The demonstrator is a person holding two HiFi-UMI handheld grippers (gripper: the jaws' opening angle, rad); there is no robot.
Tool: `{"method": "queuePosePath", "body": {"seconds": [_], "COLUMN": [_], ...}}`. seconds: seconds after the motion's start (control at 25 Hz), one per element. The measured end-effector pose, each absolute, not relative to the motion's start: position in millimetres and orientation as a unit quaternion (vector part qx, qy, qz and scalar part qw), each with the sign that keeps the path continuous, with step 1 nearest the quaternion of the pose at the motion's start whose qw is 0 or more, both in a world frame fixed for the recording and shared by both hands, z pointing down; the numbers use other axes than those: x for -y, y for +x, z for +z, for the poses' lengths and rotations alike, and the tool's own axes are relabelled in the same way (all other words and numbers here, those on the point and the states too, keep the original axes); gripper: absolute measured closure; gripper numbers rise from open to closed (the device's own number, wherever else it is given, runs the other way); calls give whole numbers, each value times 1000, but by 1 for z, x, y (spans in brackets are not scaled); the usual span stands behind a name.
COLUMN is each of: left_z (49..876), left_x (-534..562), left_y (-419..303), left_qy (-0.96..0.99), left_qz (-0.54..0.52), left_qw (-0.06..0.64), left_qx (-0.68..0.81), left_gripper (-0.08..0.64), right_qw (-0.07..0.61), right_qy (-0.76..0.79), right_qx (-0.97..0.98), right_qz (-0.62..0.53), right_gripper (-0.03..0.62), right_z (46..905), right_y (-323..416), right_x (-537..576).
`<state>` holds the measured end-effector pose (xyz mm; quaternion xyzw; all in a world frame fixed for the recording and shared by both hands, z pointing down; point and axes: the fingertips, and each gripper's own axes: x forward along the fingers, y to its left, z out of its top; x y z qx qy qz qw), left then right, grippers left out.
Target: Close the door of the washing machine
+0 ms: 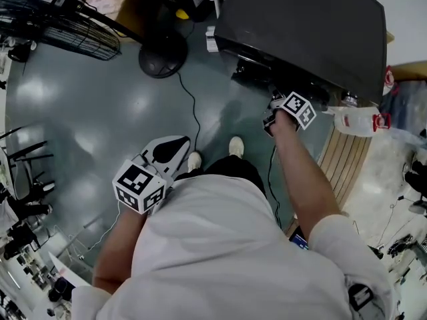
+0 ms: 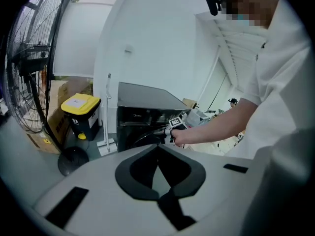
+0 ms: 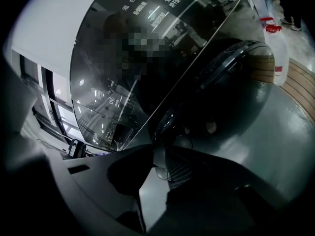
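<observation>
Room: a workshop with a grey-green floor [image 1: 133, 112], a standing fan [image 1: 60, 25] and a yellow-lidded bin [image 2: 78, 113].
Washing machine [image 1: 300, 25]: black, directly ahead of the person.
Door [image 3: 231, 92]: round and dark; it seemed slightly ajar, not latched.
Right gripper [image 3: 156, 154]: tips at the door's rim, jaws part-open and closing, nothing clamped.
Left gripper [image 2: 157, 150]: away from the machine, jaws together, empty.
Remaining: probably the final push shut.

Workshop-like test space, grey floor [image 1: 100, 112], pedestal fan [image 1: 63, 27], yellow-lidded bin [image 2: 81, 113], cardboard boxes [image 2: 51, 132]
</observation>
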<state>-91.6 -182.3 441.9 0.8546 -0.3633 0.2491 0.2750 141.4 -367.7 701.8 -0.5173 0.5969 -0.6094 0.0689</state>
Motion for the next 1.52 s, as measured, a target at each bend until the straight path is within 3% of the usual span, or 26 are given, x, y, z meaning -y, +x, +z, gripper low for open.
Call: {"method": "queuePosePath", "body": {"seconds": [0.72,1.52], "left_z": [444,429], "left_x": [193,172], "left_y": [-84,-90], "left_qy": [861,895], "left_qz": [263,230], "left_qw": [270,248], "left_qx": [343,290], "left_gripper": [543,543], "right_qw": [93,-35], "right_qy": [-516,-503], "right_qx": [-602,-672], "right_qz": [-602,-543], "right_gripper": [503,517], "right_z": [699,668], "right_y": [138,122], "right_x": [373,297]}}
